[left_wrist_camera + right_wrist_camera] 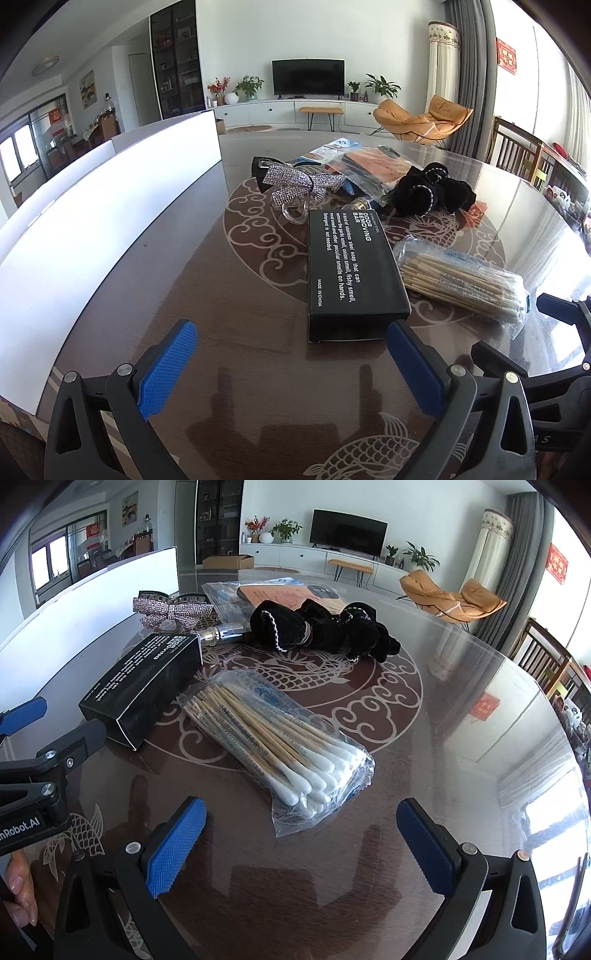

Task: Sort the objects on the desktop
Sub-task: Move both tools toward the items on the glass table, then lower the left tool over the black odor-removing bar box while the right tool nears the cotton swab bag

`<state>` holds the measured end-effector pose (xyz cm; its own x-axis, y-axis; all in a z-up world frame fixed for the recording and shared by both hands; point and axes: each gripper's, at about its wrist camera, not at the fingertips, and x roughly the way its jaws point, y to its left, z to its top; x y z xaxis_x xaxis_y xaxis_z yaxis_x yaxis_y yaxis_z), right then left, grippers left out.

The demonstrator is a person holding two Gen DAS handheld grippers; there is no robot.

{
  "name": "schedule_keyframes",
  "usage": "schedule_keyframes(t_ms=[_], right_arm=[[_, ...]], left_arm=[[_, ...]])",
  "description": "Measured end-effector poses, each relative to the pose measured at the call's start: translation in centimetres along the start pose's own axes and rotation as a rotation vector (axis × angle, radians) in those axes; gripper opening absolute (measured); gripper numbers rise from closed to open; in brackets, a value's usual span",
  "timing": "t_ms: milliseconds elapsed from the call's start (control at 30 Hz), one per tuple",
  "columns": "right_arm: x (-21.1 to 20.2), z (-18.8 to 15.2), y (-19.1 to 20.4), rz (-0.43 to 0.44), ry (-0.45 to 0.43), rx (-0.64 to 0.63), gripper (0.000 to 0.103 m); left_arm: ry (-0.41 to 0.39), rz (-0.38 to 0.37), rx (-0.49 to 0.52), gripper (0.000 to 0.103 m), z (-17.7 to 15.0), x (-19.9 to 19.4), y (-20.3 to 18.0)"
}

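Both tools, left tool (291, 363) and right tool (301, 843), gape wide above the glossy patterned table (443, 738). A black box (351, 273) lies beside bagged cotton swabs (280, 738); a TV (307, 76) stands behind.

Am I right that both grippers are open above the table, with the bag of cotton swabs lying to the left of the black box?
Not quite: the bag of cotton swabs lies to the right of the black box, as the left wrist view shows. The rest holds: the left gripper and right gripper are both open above the table.

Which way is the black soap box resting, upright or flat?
Flat. The black soap box lies on its broad side on the table, printed face up.
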<state>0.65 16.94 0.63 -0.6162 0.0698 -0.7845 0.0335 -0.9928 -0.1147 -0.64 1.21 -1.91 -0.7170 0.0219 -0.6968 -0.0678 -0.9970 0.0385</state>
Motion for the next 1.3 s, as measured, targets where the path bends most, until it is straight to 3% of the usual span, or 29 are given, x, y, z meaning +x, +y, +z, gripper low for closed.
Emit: schedule_keyframes(t_ms=[267,400,700,933,1067,1300], right_arm=[[0.2,0.0,-0.3,0.021,0.014,0.01,0.103],[0.9,0.1,-1.3,0.094,0.049,0.06,0.103],[1.1,0.2,-1.1,0.094,0.044,0.058,0.103],[1.4,0.6,-1.5,0.111,0.044,0.042,0.103],[2.3,1.7,-2.2,0.149,0.042,-0.013,0.103],[3.8,3.1,-5.0,0.093,0.047,0.067,0.103]], left_arm=[[-0.005,0.006,0.025,0.103,0.0,0.0,-0.4],[0.013,0.003,0.046,0.103,0.0,0.3,-0.8],[0.067,-0.011,0.063,0.103,0.1,1.2,-1.1],[0.146,-0.131,0.037,0.103,0.1,2.4,-0.4],[0.149,-0.132,0.062,0.103,0.0,2.3,-1.0],[0.172,-0.111,0.142,0.103,0.6,2.9,-2.3]])
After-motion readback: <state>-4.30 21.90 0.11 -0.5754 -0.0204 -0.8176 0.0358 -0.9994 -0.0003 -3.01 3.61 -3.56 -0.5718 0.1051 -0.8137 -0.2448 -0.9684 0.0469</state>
